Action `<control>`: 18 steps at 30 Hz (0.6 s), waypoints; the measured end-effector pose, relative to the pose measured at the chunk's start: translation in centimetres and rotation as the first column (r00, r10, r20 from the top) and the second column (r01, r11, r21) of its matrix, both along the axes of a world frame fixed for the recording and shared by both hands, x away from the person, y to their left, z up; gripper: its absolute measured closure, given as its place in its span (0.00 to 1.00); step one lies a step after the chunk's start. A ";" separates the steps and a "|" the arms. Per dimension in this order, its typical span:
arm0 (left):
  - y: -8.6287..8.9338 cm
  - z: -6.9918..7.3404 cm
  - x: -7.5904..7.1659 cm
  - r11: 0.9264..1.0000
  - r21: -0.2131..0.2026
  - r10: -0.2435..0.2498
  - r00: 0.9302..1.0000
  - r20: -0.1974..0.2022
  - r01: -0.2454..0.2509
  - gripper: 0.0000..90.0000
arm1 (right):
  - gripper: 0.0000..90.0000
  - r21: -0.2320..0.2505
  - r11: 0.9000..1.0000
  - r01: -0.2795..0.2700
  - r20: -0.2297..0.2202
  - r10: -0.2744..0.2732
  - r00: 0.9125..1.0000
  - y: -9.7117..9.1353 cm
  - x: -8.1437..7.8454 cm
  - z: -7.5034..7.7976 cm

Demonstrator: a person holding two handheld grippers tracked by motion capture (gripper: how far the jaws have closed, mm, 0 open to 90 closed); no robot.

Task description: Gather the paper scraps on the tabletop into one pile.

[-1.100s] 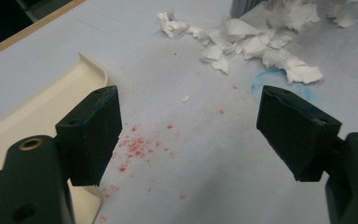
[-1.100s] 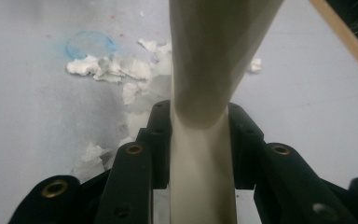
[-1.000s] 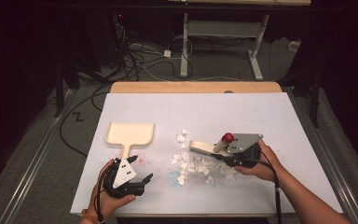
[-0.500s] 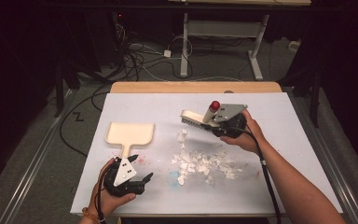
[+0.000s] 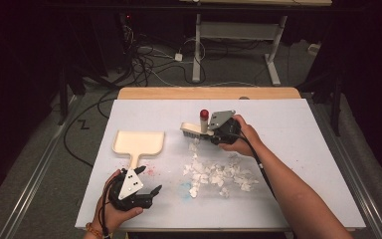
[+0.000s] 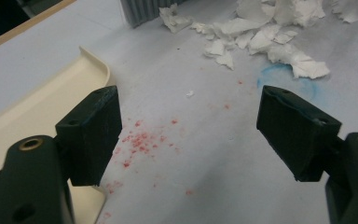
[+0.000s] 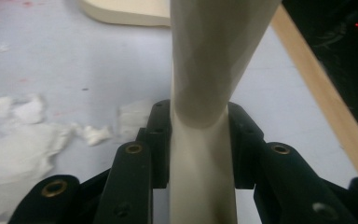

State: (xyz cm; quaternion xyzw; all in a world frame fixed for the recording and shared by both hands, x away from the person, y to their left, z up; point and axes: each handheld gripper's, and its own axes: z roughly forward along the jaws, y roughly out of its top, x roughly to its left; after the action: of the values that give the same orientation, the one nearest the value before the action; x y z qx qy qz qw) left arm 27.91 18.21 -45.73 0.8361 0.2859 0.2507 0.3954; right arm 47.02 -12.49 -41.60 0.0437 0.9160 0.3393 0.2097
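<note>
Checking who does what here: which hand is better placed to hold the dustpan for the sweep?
Left. The left tool sits open just beside the dustpan handle. The right tool is shut on the brush, at the far edge of the paper scraps.

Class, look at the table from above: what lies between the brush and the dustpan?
Bare white table: in the high view, nothing lies between the brush and the dustpan; the paper scraps sit nearer the person.

On the table [image 5: 298, 149], the dustpan [image 5: 138, 142] lies left of the paper scraps [image 5: 218, 174]. The brush [image 5: 195, 128] sits just behind the scraps, to the right of the dustpan.
</note>
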 end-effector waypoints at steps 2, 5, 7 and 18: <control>0.0 0.0 0.0 1.000 0.000 0.002 1.000 -0.001 -0.002 0.24 | 0.75 -0.026 0.999 -0.034 -0.005 0.034 0.999 0.1 -0.6 -0.2; 0.0 0.0 -0.1 1.000 -0.002 0.001 1.000 -0.004 -0.001 0.24 | 0.75 -0.034 0.996 -0.076 -0.031 0.075 0.997 -0.1 -1.6 -0.3; 0.0 0.0 0.0 1.000 0.000 -0.003 1.000 -0.009 0.003 0.24 | 0.75 -0.037 0.993 -0.113 -0.038 0.112 0.993 -0.6 -2.3 -0.2; -0.4 -0.1 -0.2 1.000 0.015 -0.017 1.000 -0.013 0.017 0.24 | 0.75 -0.037 0.973 -0.227 -0.052 0.225 0.973 -4.1 -7.4 0.2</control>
State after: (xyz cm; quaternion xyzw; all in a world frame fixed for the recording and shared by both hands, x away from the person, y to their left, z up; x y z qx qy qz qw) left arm 27.74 17.84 -45.78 0.8431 0.2794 0.2441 0.3893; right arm 39.63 -16.63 -41.43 -0.0570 0.9267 0.3403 0.1487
